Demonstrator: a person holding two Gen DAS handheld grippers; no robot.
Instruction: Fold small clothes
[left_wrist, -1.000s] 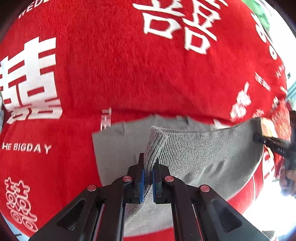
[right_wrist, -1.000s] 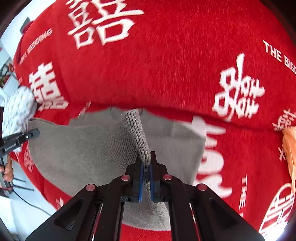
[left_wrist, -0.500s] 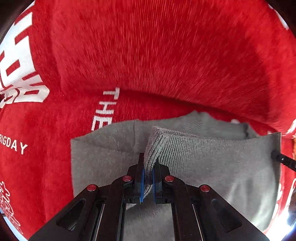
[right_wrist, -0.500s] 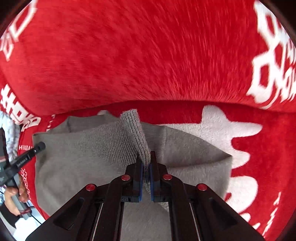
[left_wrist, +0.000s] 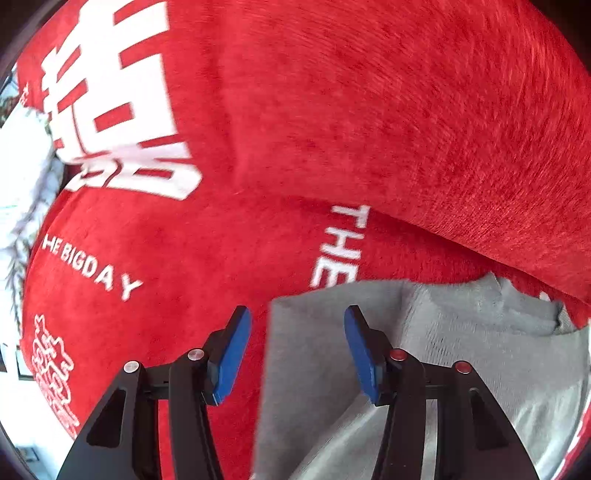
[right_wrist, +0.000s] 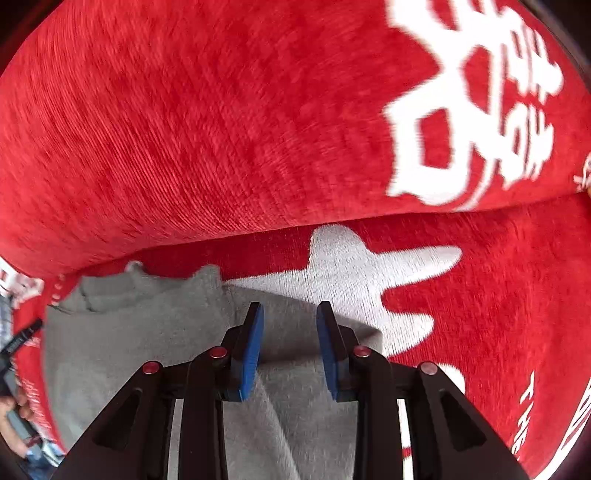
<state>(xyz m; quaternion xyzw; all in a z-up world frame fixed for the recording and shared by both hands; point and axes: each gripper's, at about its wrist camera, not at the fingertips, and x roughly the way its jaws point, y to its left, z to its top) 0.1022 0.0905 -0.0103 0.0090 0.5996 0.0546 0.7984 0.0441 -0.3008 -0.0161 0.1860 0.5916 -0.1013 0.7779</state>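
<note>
With both my left hand-held gripper (left_wrist: 295, 350) and right hand-held gripper (right_wrist: 290, 347) spread and empty above the grey garment (right_wrist: 147, 339) lying folded on the red blanket (right_wrist: 221, 129), I should withdraw vertically to avoid snagging the fold.

I've let go with both: left gripper (left_wrist: 295, 347) and right gripper (right_wrist: 289, 343) went from pinching the grey garment (right_wrist: 155, 339) to spread wide; its lifted edge now lies flat, folded over.
</note>
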